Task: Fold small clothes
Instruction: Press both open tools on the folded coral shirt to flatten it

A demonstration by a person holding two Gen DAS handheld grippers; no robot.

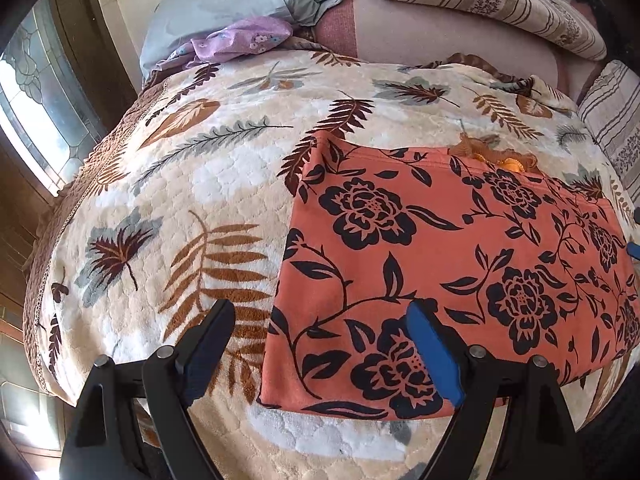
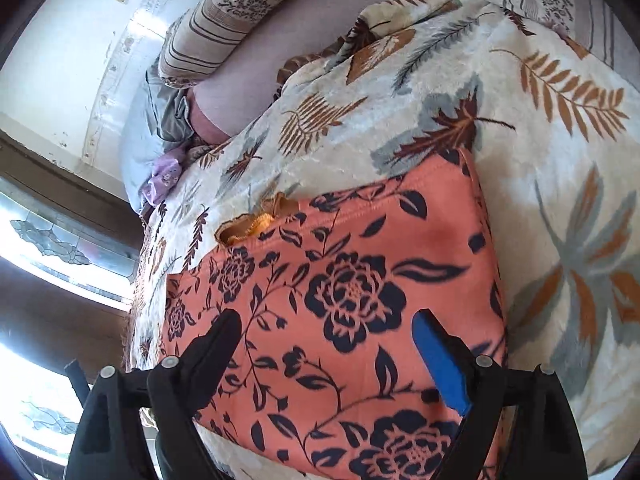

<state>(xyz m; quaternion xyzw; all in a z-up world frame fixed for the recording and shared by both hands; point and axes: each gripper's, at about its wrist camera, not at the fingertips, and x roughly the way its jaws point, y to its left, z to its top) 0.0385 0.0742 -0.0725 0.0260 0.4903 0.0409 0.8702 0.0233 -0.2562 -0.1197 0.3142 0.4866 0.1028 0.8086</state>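
Observation:
An orange garment with black flowers [image 1: 448,264] lies flat in a folded rectangle on the leaf-print blanket [image 1: 180,184]; an orange lace trim [image 1: 492,152] sticks out at its far edge. My left gripper [image 1: 320,320] is open and empty, hovering over the garment's left near corner. In the right wrist view the same garment [image 2: 360,300] fills the middle, with the lace trim [image 2: 256,224] at its far left. My right gripper [image 2: 326,328] is open and empty above the garment's near part.
A grey-blue pillow [image 1: 224,4] and a purple floral cloth [image 1: 240,40] lie at the head of the bed. Striped pillows [image 1: 500,0] lie at the back right. A stained-glass window [image 1: 36,112] is to the left of the bed.

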